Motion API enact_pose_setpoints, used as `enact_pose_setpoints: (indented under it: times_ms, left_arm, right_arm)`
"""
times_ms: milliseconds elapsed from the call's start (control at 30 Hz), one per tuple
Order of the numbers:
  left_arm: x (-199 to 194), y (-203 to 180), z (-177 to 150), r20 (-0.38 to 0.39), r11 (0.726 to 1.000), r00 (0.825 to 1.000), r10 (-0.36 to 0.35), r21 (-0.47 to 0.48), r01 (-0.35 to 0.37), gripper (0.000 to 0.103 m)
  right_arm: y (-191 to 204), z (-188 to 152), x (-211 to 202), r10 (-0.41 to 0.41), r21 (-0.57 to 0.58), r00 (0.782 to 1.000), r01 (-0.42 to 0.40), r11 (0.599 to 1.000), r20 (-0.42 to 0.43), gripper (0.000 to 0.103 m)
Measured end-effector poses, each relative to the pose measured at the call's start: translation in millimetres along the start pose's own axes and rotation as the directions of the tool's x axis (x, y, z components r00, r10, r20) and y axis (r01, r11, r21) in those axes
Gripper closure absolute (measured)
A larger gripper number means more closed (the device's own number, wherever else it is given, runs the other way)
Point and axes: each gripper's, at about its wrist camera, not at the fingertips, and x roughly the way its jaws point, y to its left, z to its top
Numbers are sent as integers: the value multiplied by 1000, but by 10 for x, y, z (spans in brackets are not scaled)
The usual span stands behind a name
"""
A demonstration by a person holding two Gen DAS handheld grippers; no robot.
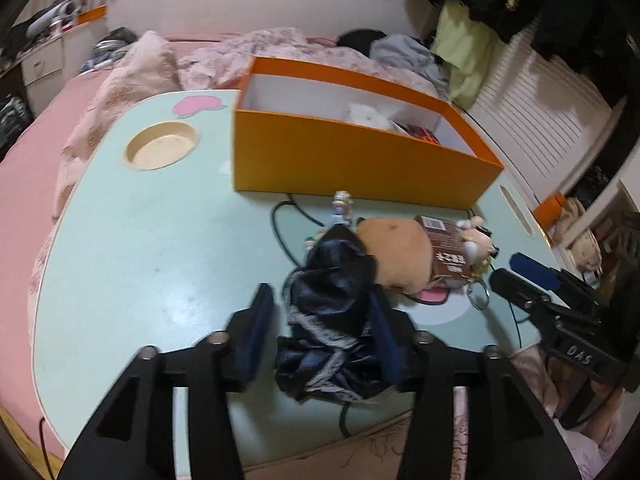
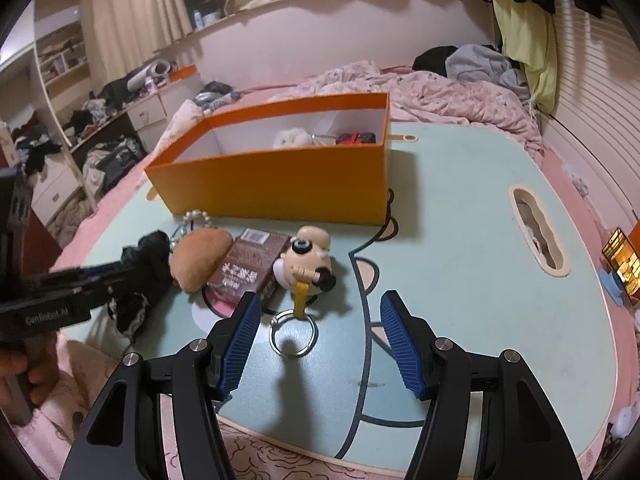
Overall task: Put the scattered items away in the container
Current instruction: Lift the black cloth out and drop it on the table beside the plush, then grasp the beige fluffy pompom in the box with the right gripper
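Observation:
An open orange box (image 1: 352, 156) (image 2: 280, 184) stands at the back of the mint table (image 1: 152, 248) (image 2: 460, 280), with a white plush and a dark item inside. My left gripper (image 1: 320, 312) is open, its jaws either side of a crumpled dark blue cloth (image 1: 332, 312) (image 2: 148, 256). Behind the cloth lie a tan plush (image 1: 396, 248) (image 2: 200, 258), a brown packet (image 1: 450, 248) (image 2: 250, 264) and a dog keychain (image 2: 310, 260) with a metal ring (image 2: 293, 334). My right gripper (image 2: 316, 320) is open and empty just above the ring; it also shows in the left wrist view (image 1: 516, 272).
A pearl string (image 2: 196, 216) and a small figurine (image 1: 341, 208) lie before the box. A black cable (image 1: 288, 232) crosses the table. A round cup recess (image 1: 162, 146) is at the back left, a slot (image 2: 538, 232) at the right. Bedding surrounds the table.

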Motion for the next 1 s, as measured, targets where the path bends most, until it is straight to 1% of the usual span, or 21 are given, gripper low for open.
enact_pose_setpoints:
  times_ms: [33, 100, 167, 233, 267, 300, 367, 400, 467, 533, 567, 600, 667, 700, 767, 800, 833, 867, 933, 967, 1000]
  left_arm:
    - [-18, 32, -6, 21, 1000, 1000, -3, -13, 3, 41]
    - [-85, 85, -37, 70, 999, 997, -17, -39, 19, 39]
    - [-112, 134, -68, 94, 997, 995, -44, -55, 49, 38]
    - [-113, 187, -94, 103, 994, 992, -75, -75, 83, 38]
    - [-109, 212, -108, 105, 992, 991, -86, -87, 95, 38]
    - [-104, 228, -119, 106, 990, 990, -93, -97, 103, 38]
    - [-94, 266, -132, 105, 987, 990, -99, -116, 111, 38]
    - [-83, 267, -124, 105, 986, 990, -99, -120, 112, 38]
    - [-83, 283, -133, 104, 985, 989, -105, -124, 117, 38]
    - [-74, 292, -136, 103, 985, 989, -109, -125, 122, 37]
    - [-68, 293, -138, 101, 984, 989, -112, -125, 124, 37]
    - [-65, 296, -140, 101, 984, 988, -114, -126, 126, 37]
    - [-63, 306, -143, 102, 983, 988, -119, -130, 132, 37]
    - [-60, 315, -144, 103, 982, 987, -122, -133, 135, 38]
    - [-54, 329, -149, 102, 980, 986, -128, -140, 142, 37]
    - [-49, 333, -150, 101, 979, 986, -132, -143, 145, 38]
    - [-47, 337, -152, 100, 979, 986, -133, -145, 147, 37]
    - [-49, 340, -154, 99, 978, 986, -133, -145, 147, 37]
    - [-50, 337, -153, 98, 978, 986, -133, -145, 147, 37]
    - [-51, 336, -154, 99, 978, 986, -133, -146, 146, 37]
    - [-51, 337, -154, 99, 978, 986, -133, -146, 146, 37]
  right_arm:
    - [3, 40, -17, 5, -1, 1000, -5, 1000, 7, 40]
    - [39, 171, -61, 5, -29, 1000, -5, 1000, 19, 41]
    - [113, 382, -115, 5, -81, 999, -2, 997, 37, 41]
    - [189, 702, -122, 33, -128, 999, -29, 991, 34, 41]
    - [206, 873, -85, 60, -130, 998, -58, 990, 16, 41]
    - [216, 1069, -7, 92, -124, 996, -94, 988, -20, 41]
    - [210, 1344, 204, 131, -93, 985, -141, 986, -108, 41]
    - [194, 1479, 370, 148, -65, 974, -162, 985, -174, 42]
    - [148, 1659, 766, 157, -1, 934, -166, 986, -319, 46]
    - [144, 1711, 1052, 150, 23, 900, -154, 988, -409, 47]
    - [147, 1714, 1195, 128, 20, 881, -133, 991, -455, 51]
    - [143, 1704, 1284, 104, 15, 868, -111, 994, -485, 54]
    - [148, 1648, 1456, 68, 4, 836, -78, 997, -544, 56]
    - [155, 1610, 1520, 58, 0, 820, -71, 997, -570, 56]
    - [146, 1558, 1614, 40, -3, 795, -52, 999, -605, 56]
    - [127, 1548, 1639, 36, -1, 792, -47, 999, -609, 57]
    - [133, 1550, 1662, 30, -4, 794, -41, 999, -607, 57]
    - [142, 1559, 1675, 19, -14, 802, -34, 999, -597, 57]
    - [180, 1570, 1683, -30, -64, 825, -7, 998, -564, 60]
    - [201, 1569, 1679, -59, -90, 834, 12, 996, -549, 69]
    - [216, 1566, 1666, -71, -100, 840, 20, 995, -538, 69]
